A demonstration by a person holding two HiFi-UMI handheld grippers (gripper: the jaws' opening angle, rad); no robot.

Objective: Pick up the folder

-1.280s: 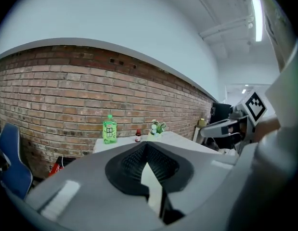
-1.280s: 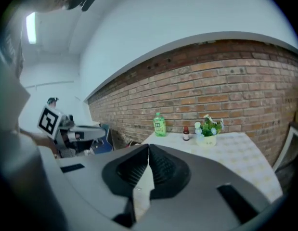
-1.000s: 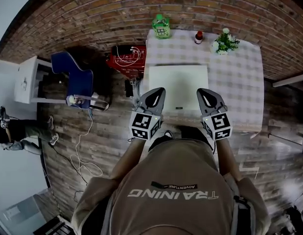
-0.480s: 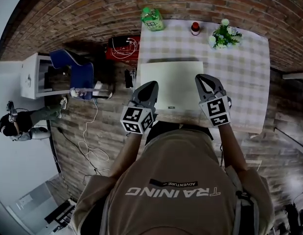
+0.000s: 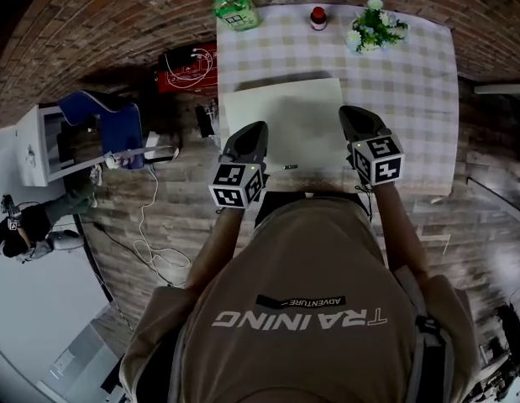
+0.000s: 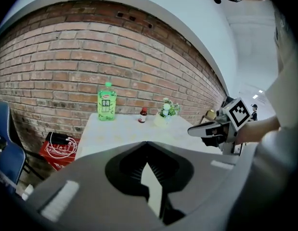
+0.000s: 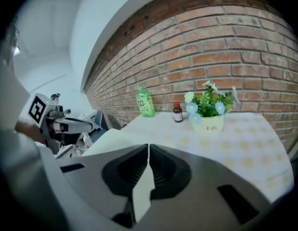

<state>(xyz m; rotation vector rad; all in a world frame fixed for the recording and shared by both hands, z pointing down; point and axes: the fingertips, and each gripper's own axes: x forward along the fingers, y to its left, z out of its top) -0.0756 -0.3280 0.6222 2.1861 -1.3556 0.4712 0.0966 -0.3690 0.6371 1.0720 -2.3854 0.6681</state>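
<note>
The white folder (image 5: pixel 285 120) lies flat on the near left part of the checked table (image 5: pixel 411 99), its near edge close to the person. The left gripper (image 5: pixel 252 129) hangs over the folder's left edge and the right gripper (image 5: pixel 354 112) over its right edge. Both point forward and down. Each has its fingers pressed together, with nothing between them. Along the table's far edge stand a green bottle (image 5: pixel 233 8), a small red-capped bottle (image 5: pixel 318 17) and a flower pot (image 5: pixel 374 28).
</note>
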